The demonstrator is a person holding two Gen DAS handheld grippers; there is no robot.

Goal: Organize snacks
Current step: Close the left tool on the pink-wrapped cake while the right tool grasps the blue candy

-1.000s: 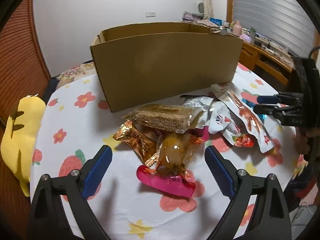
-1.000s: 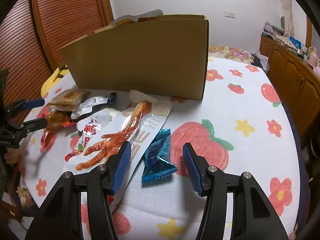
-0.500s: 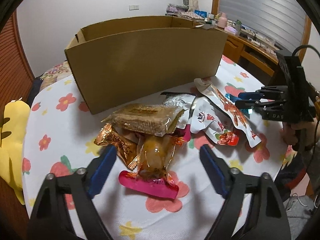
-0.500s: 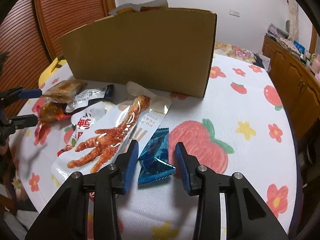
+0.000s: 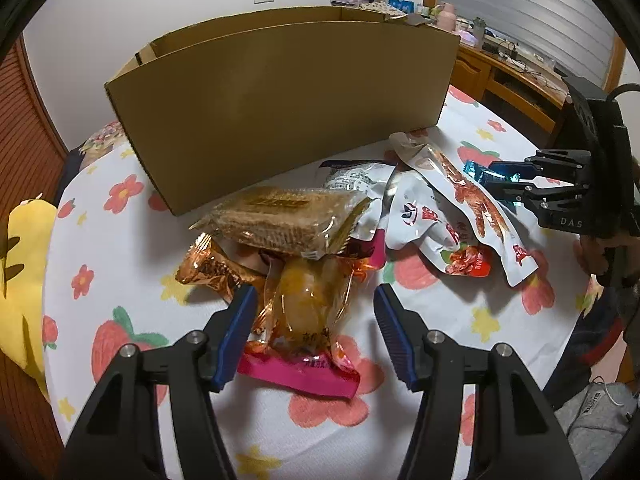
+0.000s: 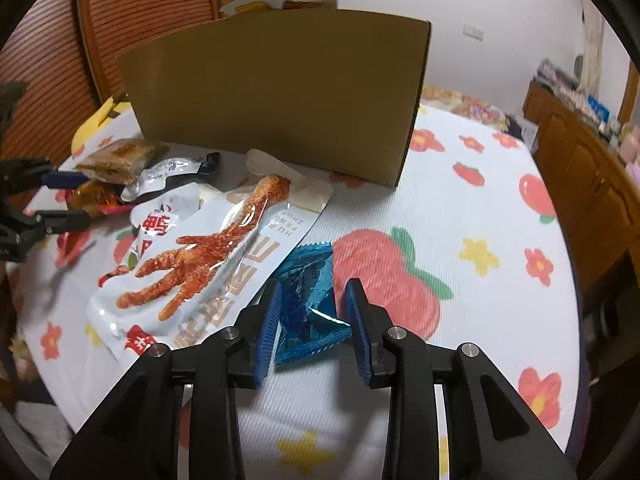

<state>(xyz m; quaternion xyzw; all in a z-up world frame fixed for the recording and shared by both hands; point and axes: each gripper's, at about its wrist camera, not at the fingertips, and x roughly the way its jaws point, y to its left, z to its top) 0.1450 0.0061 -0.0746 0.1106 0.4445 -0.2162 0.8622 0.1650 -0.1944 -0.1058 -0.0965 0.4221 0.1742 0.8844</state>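
Both grippers close in at once over a scatter of snacks on the flower-print tablecloth (image 6: 472, 208). The left gripper (image 5: 316, 304), wide apart a second ago, is closing its jaws around the clear-wrapped yellow pastry (image 5: 308, 300) at the front of the pile; its left pad sits at the wrapper's edge, the right pad is still clear of it, so nothing is gripped yet. The pastry lies over a pink packet (image 5: 300, 372) and under a wafer pack (image 5: 280, 220).

On the other side, the right gripper (image 6: 314, 312) has narrowed from about half open and is still closing on the blue foil wrapper (image 6: 308, 292), which lies on the cloth between the pads, just beside the chicken-foot pouch (image 6: 208, 256). The left pad touches the foil; whether the right one bears on it cannot be told.

The cardboard box (image 5: 280, 108) stands open-topped behind the pile, with one packet (image 6: 280, 0) already showing above its rim in the right wrist view. Judging by this, two pickups are about to be secured, with lifts to the box likely to follow.
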